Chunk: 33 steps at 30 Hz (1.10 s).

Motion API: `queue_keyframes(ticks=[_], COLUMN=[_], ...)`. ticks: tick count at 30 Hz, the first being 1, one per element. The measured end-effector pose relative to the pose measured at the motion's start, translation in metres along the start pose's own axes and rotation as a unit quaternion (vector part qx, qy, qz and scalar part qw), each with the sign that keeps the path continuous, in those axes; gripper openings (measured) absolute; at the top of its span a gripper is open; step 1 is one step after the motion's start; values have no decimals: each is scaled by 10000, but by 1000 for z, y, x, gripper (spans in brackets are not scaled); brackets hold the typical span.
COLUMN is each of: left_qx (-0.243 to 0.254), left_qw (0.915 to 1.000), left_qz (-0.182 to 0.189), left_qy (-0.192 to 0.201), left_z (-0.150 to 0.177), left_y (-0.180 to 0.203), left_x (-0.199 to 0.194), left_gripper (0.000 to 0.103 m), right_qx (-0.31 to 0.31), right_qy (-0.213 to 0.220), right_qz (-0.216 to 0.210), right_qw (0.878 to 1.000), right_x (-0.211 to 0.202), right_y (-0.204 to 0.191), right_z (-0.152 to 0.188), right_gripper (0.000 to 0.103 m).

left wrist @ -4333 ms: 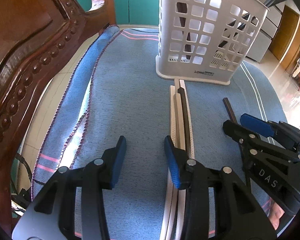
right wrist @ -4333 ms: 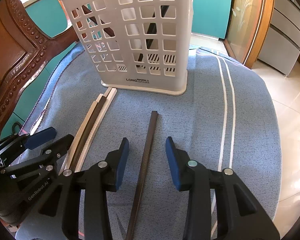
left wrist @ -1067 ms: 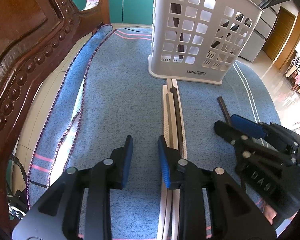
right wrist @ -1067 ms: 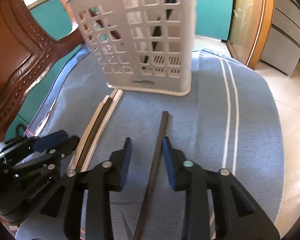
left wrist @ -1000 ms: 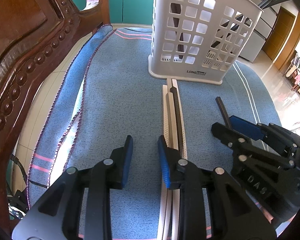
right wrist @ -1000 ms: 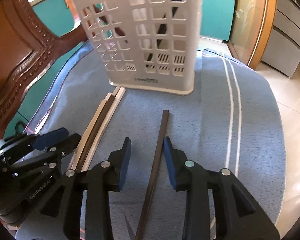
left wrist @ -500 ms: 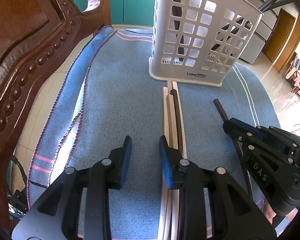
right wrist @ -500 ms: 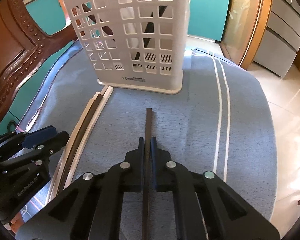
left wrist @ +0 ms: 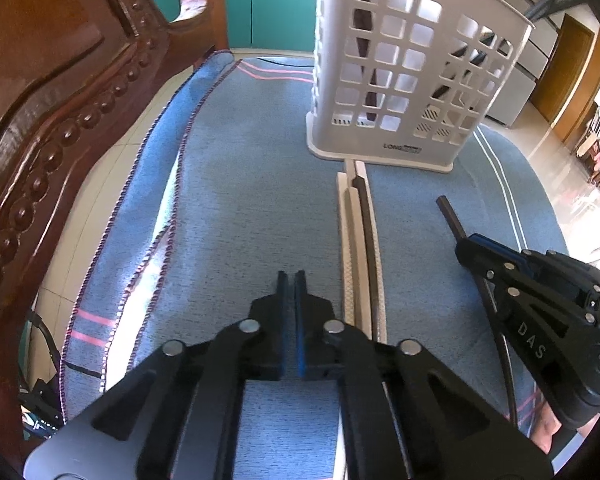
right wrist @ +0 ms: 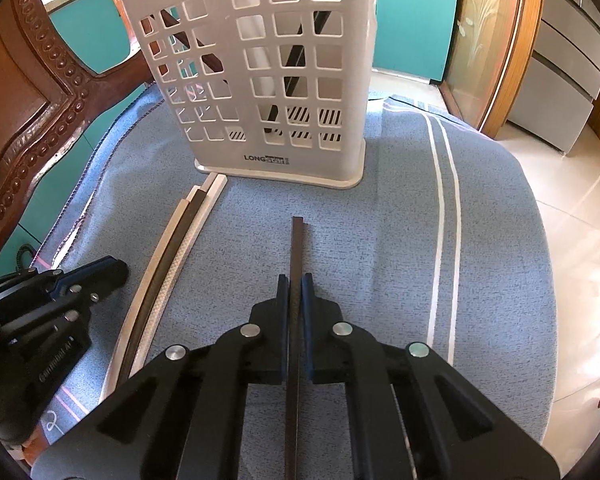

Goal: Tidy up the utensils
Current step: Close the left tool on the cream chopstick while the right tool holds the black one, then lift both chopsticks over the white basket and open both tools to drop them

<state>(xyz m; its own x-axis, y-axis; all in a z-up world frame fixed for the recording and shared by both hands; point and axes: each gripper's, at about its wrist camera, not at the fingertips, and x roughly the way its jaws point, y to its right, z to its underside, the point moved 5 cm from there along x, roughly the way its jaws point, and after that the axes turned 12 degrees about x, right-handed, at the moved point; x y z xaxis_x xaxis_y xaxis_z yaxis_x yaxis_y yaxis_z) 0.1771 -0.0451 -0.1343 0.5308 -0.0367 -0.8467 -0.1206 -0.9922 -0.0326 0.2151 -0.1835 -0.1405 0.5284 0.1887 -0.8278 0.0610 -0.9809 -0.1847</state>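
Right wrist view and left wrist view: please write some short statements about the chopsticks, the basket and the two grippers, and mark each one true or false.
1. The right gripper is shut on the single dark brown chopstick. True.
2. The left gripper holds a chopstick. False: its fingers are shut on nothing, beside the bundle of white and dark chopsticks.
3. The white plastic lattice basket lies on its side. False: it stands upright on the blue cloth.
4. A dark stick already stands inside the basket. True.
5. The bundle's far end lies at the basket's base. True.
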Motion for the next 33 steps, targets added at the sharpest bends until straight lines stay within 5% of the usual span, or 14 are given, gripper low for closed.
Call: queue_keyframes(ticks=[9,14,19,23,33], left_qx=[-468,-140,151,108,-251], left_qw=[9970,9961,9972,9970,9970], left_qz=[554,811,714,741,585], left_qy=[260,321,167,198,439], left_z=[-5,-7,-6,-11,-18], left_y=[-23,-1,17,17,-16], left_x=[-12,-10,0,3,-11], left_gripper=[2,22,28,9,7], right_qx=[45,90,98,95,111], right_qy=[-27,-55,-68,-72,-73], right_qz=[-44,-86,-114,-114,-122], right_qw=[10000,9999,9999,9999,9998], right_x=[1,1,-1,-1,-1], right_y=[-1,1,5,5,6], right_z=[0,-2,-2,-2,-2], right_gripper=[7,7,7,7,7])
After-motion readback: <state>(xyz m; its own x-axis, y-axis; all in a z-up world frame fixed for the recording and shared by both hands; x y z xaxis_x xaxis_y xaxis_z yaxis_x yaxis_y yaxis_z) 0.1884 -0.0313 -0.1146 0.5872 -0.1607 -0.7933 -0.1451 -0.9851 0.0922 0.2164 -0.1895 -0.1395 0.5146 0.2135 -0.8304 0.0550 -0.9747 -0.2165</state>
